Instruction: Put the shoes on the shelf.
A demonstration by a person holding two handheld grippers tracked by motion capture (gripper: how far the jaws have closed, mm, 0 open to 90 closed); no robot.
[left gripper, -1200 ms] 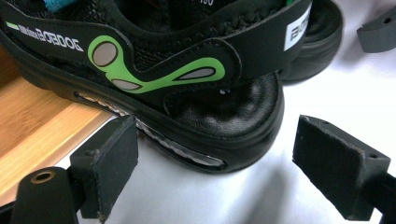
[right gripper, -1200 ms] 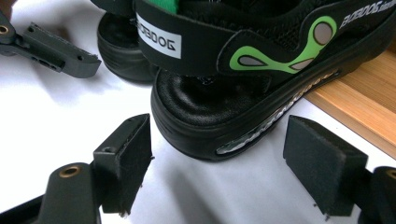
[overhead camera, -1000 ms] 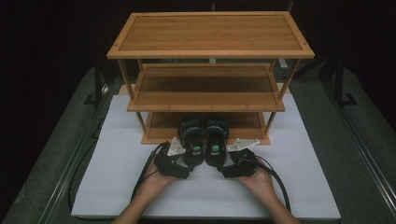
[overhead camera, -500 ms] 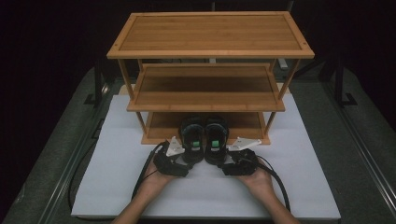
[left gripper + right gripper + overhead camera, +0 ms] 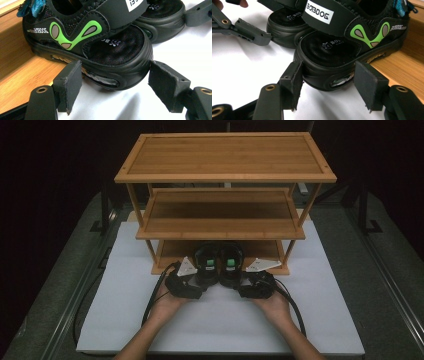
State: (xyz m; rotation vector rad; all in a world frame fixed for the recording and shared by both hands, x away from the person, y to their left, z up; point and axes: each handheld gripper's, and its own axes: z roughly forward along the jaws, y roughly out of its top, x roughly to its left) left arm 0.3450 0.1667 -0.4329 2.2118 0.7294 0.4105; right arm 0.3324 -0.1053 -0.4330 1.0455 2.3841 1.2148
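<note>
High view: left tongs (image 5: 196, 281) and right tongs (image 5: 243, 286) low on the white sheet (image 5: 125, 320) over the desk (image 5: 390, 285), each aimed at one shoe of a black pair, both shoes half out of the bottom tier of the wooden rack (image 5: 225, 180).

Left gripper view: left shoe (image 5: 95, 47) dead ahead between the pads, toe poking off the wooden edge onto the sheet. Jaws just been closing, a sliver of daylight on either side. Not clamped yet.

Right gripper view: right shoe (image 5: 347, 52) straddled at the toe, jaws closing too, left pad about touching the sole, right pad apart from it. No real grip yet.

Likely stage: approach done; squeezing and lifting both shoes left.
</note>
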